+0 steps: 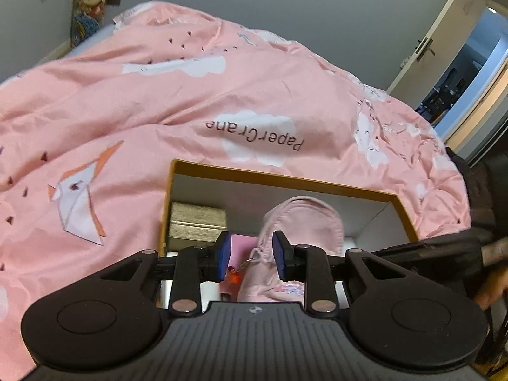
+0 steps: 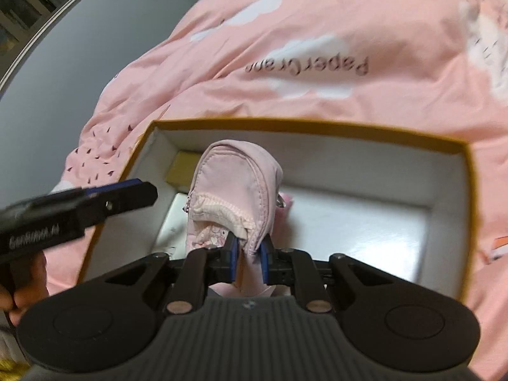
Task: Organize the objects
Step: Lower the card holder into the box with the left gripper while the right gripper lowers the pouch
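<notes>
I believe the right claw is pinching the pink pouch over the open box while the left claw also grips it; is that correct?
Not quite: in the left wrist view the left claw stands open, its pads clear of the pink pouch. The right claw does pinch the pouch over the open box.

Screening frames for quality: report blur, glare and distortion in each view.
Left wrist view: mostly sharp, quilt print readable, fisheye bending the box rim and door. Right wrist view: motion-blurred throughout, quilt lettering smeared, glare on the box floor, pouch fairly clear.
</notes>
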Action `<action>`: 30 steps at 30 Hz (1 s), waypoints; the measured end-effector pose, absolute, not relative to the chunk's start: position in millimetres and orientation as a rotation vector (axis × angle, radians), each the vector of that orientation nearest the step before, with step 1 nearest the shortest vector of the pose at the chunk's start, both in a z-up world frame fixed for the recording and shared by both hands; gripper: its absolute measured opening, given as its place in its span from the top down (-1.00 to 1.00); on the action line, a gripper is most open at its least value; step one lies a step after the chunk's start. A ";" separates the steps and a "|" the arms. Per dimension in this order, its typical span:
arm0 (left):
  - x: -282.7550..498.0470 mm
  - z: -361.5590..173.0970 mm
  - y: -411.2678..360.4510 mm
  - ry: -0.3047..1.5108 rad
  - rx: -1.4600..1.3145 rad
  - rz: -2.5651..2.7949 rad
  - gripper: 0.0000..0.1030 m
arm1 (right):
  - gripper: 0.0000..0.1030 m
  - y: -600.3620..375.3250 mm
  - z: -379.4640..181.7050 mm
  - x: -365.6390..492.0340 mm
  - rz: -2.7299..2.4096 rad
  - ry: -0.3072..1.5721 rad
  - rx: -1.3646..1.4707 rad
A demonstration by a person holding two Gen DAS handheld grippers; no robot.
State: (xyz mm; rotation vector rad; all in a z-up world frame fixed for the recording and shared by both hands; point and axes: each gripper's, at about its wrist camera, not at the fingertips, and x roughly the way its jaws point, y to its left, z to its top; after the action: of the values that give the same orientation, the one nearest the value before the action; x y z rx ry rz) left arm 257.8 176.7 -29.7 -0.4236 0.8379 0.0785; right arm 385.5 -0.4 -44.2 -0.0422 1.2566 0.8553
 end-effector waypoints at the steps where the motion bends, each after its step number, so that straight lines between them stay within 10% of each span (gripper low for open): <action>1: 257.0 -30.3 176.5 0.836 -0.417 0.085 0.39 | 0.71 4.1 -49.3 388.6 0.857 1.287 -0.031; 30: 209.8 -17.8 157.1 0.735 -0.492 0.065 0.36 | 0.34 30.0 -23.5 331.5 0.803 0.974 -0.394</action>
State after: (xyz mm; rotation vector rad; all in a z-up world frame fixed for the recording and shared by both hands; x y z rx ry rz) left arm 209.8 157.1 -17.8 -0.4917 0.7353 0.0652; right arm 331.5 30.0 -23.5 -0.3945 0.9743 0.8035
